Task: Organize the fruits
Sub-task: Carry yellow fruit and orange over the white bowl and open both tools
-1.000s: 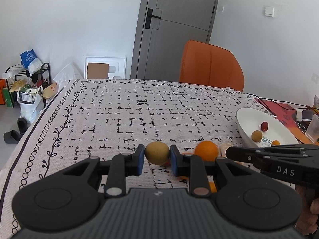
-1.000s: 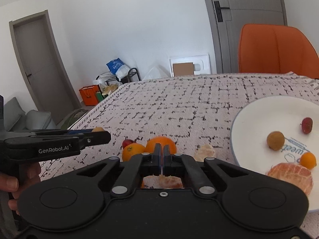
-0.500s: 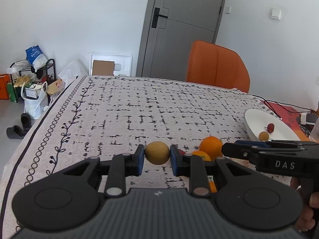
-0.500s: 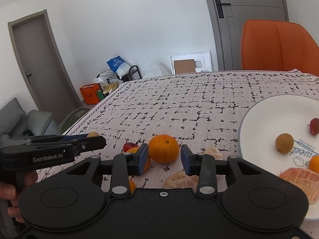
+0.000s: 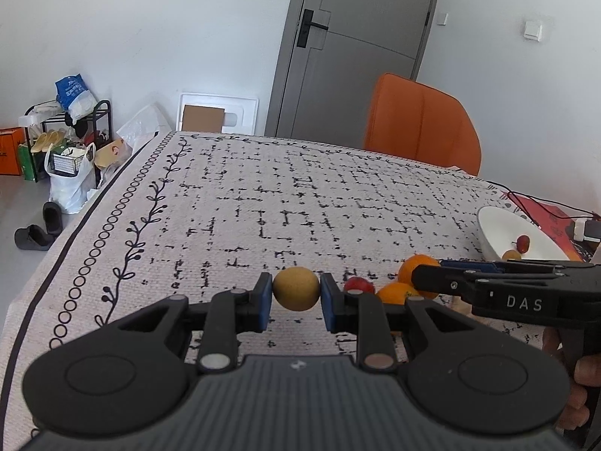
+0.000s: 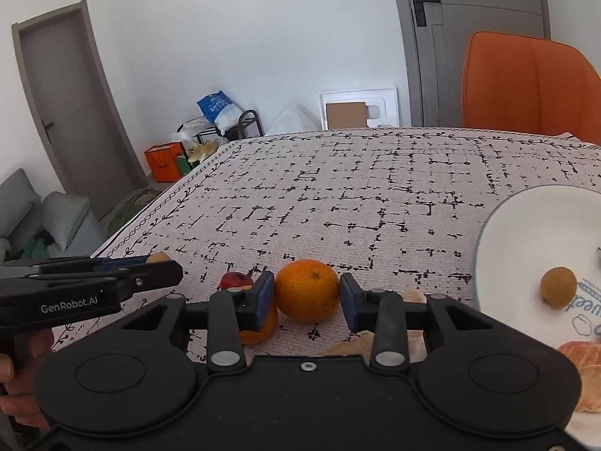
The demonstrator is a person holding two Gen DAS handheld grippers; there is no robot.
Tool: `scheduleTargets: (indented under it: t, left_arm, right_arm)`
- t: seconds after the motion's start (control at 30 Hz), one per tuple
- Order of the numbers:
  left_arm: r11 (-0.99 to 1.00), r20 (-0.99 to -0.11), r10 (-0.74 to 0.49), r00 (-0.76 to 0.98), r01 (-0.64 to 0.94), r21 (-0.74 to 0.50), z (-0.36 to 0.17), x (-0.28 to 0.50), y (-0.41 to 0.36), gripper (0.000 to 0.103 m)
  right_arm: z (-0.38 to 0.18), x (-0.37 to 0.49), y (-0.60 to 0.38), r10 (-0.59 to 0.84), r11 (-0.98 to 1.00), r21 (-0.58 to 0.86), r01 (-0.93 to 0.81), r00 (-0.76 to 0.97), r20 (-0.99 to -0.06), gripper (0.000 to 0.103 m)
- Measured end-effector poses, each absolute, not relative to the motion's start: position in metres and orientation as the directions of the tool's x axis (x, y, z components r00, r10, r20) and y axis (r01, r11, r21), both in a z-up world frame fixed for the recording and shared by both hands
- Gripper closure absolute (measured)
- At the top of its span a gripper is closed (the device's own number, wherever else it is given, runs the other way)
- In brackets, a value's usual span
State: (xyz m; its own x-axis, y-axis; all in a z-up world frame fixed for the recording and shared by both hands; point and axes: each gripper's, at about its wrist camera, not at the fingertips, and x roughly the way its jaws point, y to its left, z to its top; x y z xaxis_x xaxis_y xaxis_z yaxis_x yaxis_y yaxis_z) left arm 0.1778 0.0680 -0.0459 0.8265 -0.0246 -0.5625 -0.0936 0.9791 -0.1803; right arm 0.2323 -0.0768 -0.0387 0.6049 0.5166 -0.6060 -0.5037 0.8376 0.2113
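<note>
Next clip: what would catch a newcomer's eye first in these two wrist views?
Probably the fruit between each pair of jaws: the left gripper pinches a small tan fruit, while the right gripper, jaws closing, brackets a big orange on the patterned tablecloth. Next, the white plate at right, holding small fruits and a peeled citrus.

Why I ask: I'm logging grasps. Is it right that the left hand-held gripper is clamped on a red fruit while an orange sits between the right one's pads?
Not quite. The left hand-held gripper is clamped on a round yellow-brown fruit, not a red one, as the left wrist view shows. The orange does sit between the right hand-held gripper pads, which are closing.
</note>
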Motion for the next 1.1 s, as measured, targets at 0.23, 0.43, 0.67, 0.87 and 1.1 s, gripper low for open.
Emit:
scheduleTargets:
  t: [0.23, 0.43, 0.67, 0.87, 1.1]
  left_arm:
    - [0.984, -0.541, -0.033, 0.840, -0.069, -0.166, -0.036, 0.172, 0.055, 0.077]
    - [0.987, -0.536, -0.035, 0.844, -0.056, -0.153, -0.030, 0.172, 0.044, 0.077]
    - [0.991, -0.519, -0.050, 0.853, -0.022, -0.132, -0.022, 0.175, 0.024, 0.077]
    - [0.993, -0.507, -0.087, 0.857, 0.032, -0.116, -0.017, 0.182, -0.003, 0.077]
    - [0.989, -0.502, -0.141, 0.853, 0.103, -0.103, -0.016, 0.192, -0.036, 0.077]
  right_arm:
    - [-0.028, 0.216, -0.083, 0.534, 0.828, 0.207, -0.521, 0.618, -0.577, 0.069]
    - [-0.019, 0.208, -0.092, 0.551, 0.819, 0.216, -0.531, 0.626, -0.552, 0.069]
    - [-0.006, 0.203, -0.117, 0.545, 0.832, 0.231, -0.504, 0.667, -0.509, 0.069]
    - [-0.002, 0.199, -0.145, 0.514, 0.856, 0.236, -0.461, 0.704, -0.491, 0.069]
    - [-0.001, 0.195, -0.183, 0.458, 0.889, 0.240, -0.390, 0.750, -0.478, 0.069]
